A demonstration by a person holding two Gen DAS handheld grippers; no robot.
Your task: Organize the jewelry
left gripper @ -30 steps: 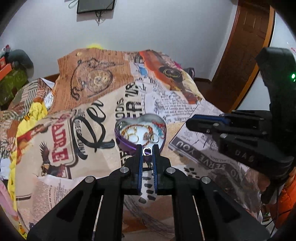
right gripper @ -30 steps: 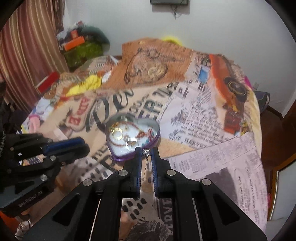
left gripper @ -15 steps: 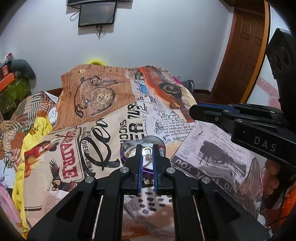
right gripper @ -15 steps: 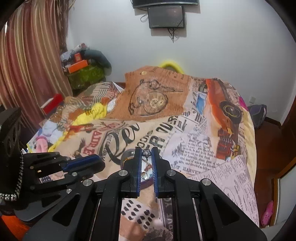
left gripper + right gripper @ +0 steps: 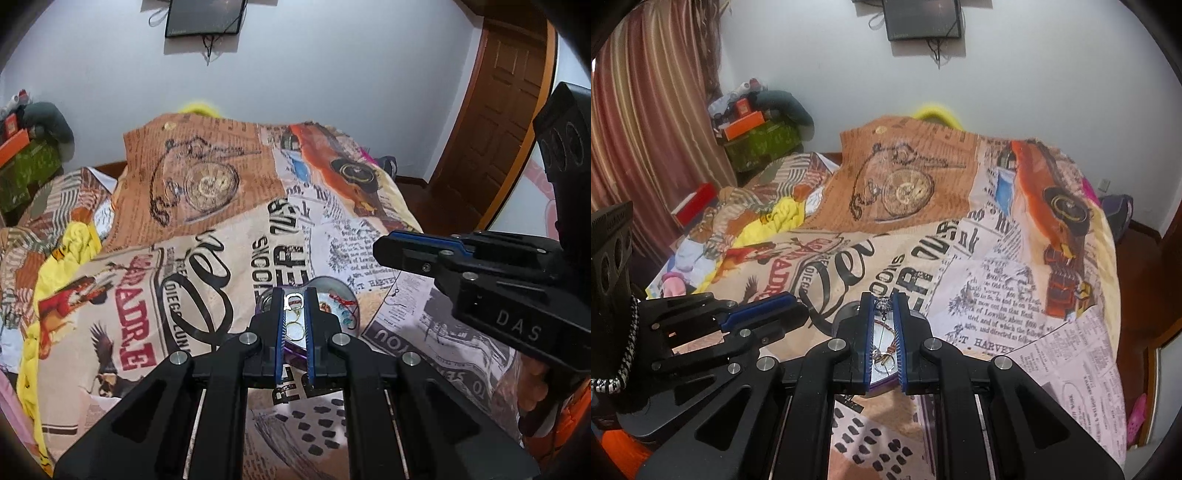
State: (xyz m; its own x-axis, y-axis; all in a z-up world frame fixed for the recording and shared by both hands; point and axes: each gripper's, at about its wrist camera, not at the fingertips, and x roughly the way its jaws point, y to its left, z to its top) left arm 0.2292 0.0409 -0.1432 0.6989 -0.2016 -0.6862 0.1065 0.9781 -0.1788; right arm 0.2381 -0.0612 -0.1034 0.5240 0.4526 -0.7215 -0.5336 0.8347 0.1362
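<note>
A purple heart-shaped tin [image 5: 332,295] lies open on the bed, with gold rings [image 5: 295,328] and a red-threaded piece inside. It also shows in the right wrist view [image 5: 882,380], mostly behind the fingers. My left gripper [image 5: 294,301] is shut on a small silver ring with a square top, held above the tin. My right gripper [image 5: 883,303] is shut on a small silver earring whose thin chain hangs down over the tin. The right gripper shows at the right of the left wrist view [image 5: 461,258].
A printed newspaper-pattern blanket [image 5: 221,206] covers the bed. A loose newspaper sheet [image 5: 424,325] lies right of the tin. Clothes and boxes [image 5: 757,125] pile up at the far left by a curtain. A wooden door [image 5: 498,110] stands at the right.
Both grippers have risen and tilted up from the tin, each still holding its piece. More of the wall and screen shows now.
</note>
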